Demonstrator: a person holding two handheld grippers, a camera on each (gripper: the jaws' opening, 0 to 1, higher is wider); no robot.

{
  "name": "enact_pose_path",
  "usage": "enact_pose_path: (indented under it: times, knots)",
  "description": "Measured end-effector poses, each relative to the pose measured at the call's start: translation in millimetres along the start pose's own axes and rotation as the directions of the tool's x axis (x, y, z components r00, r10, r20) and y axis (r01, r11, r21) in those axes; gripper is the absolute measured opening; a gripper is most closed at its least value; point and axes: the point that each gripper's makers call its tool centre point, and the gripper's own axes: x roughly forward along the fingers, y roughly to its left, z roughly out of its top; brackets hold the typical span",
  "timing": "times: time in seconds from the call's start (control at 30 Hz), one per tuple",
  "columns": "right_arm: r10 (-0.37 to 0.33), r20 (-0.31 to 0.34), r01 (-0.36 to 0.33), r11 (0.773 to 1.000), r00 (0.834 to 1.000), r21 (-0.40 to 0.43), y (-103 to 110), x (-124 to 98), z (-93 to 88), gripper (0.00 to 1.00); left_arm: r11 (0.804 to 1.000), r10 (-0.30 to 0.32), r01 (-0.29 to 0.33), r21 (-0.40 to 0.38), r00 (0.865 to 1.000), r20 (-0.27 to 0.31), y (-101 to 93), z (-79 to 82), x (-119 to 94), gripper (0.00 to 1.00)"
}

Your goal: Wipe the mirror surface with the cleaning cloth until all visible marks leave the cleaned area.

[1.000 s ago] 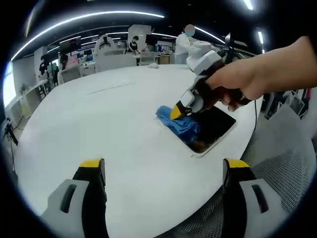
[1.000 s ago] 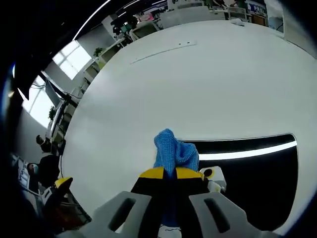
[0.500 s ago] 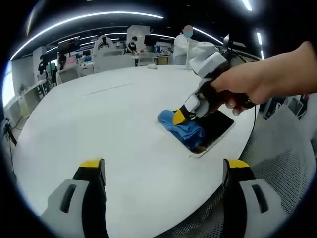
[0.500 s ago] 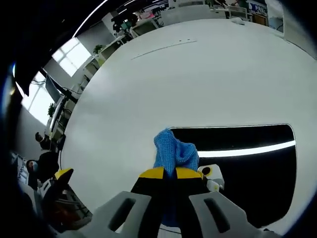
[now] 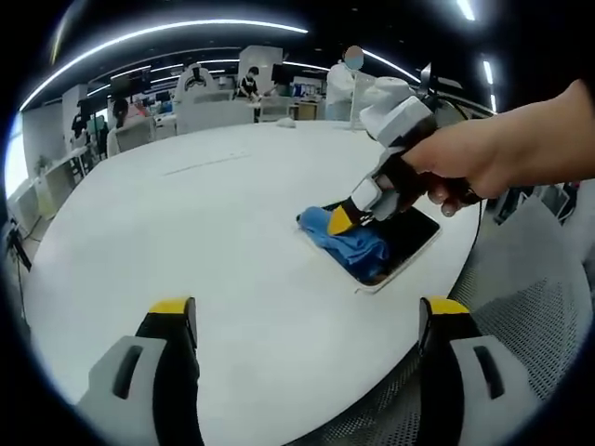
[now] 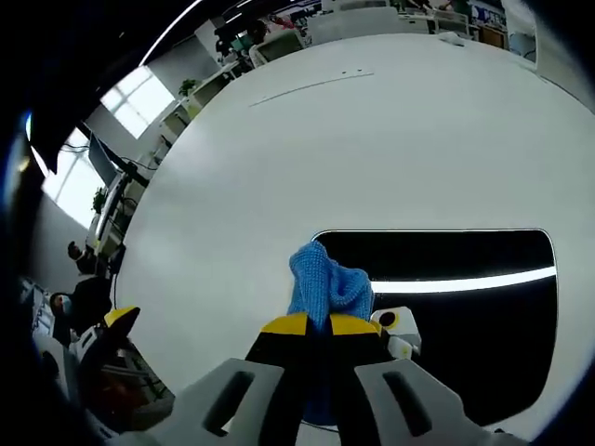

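Observation:
A dark rectangular mirror [image 5: 409, 234] [image 6: 465, 316] lies flat on the white round table [image 5: 186, 232], near its right edge. My right gripper [image 5: 340, 220] [image 6: 321, 324], held by a person's hand [image 5: 502, 149], is shut on a blue cleaning cloth [image 5: 349, 242] [image 6: 325, 279] and presses it onto the mirror's left end. A bright ceiling light strip reflects in the glass [image 6: 465, 282]. My left gripper [image 5: 307, 311] hovers open over the table's near side, well short of the mirror, with nothing between its yellow-tipped fingers [image 5: 172, 307].
A grey mesh chair [image 5: 521, 307] stands by the table's right edge. Desks, monitors and people fill the office behind the table [image 5: 214, 93]. The left gripper's yellow tip [image 6: 121, 318] shows at the lower left in the right gripper view.
The right gripper has drawn the cloth a little across the mirror's left end, exposing more dark glass beyond it. The left gripper has stayed put.

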Motion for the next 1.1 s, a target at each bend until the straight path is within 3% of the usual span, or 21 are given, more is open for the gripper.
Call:
enact_pose_path:
  times: [0.13,0.6,0.77,1.1]
  knots:
    - [0.007,-0.003,-0.007,0.997,1.000,-0.072,1,0,-0.2,0.00,1.000,0.002,-0.002,0.004,1.000,-0.004,0.6,-0.6,0,0.99]
    - [0.032,0.001,-0.032,0.997,0.999,-0.071,-5,-7,-0.3,0.00,1.000,0.020,-0.019,0.016,1.000,-0.020,5.9,-4.6,3,0.99]
    - [0.056,0.000,-0.056,0.997,0.998,-0.049,-12,-3,2.4,0.00,1.000,0.031,-0.031,0.006,0.999,-0.023,9.1,-5.7,3,0.99]
    - [0.048,0.000,-0.048,0.998,0.999,-0.034,-29,-17,0.4,0.00,1.000,0.027,-0.027,0.007,0.999,-0.024,7.7,-4.8,3,0.99]
